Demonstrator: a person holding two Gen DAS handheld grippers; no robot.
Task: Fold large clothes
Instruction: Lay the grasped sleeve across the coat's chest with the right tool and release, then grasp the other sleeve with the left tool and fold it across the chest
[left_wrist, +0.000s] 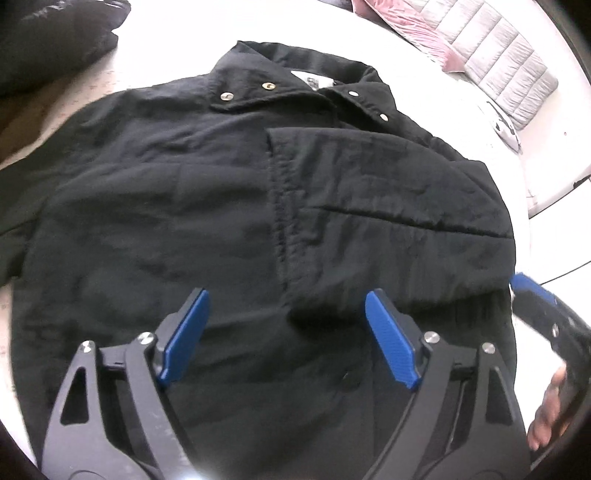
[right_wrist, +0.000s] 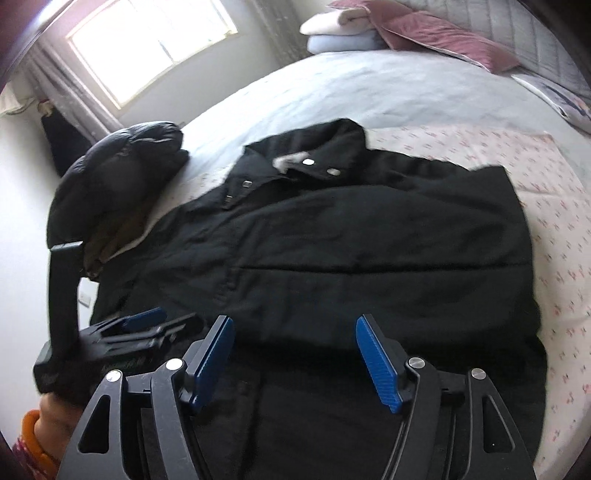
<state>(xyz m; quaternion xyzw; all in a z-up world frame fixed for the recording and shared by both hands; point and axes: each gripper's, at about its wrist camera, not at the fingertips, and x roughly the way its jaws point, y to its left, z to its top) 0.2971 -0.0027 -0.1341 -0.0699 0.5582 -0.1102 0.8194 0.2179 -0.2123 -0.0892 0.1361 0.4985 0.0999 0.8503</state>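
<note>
Daylight from the window falls across the bed, where the black jacket lies front up, collar away from me, its right sleeve already folded over the chest. My left gripper hovers released above the lower front, and my right gripper hangs just as wide apart over the hem, neither touching cloth. I judge the next step is taking the bottom edge: I should set both down near the hem corners, pinch through every layer, and lift evenly toward the collar so the sleeve does not slide out. Another dark padded coat sits by the jacket's shoulder; I should keep the fold off it.
</note>
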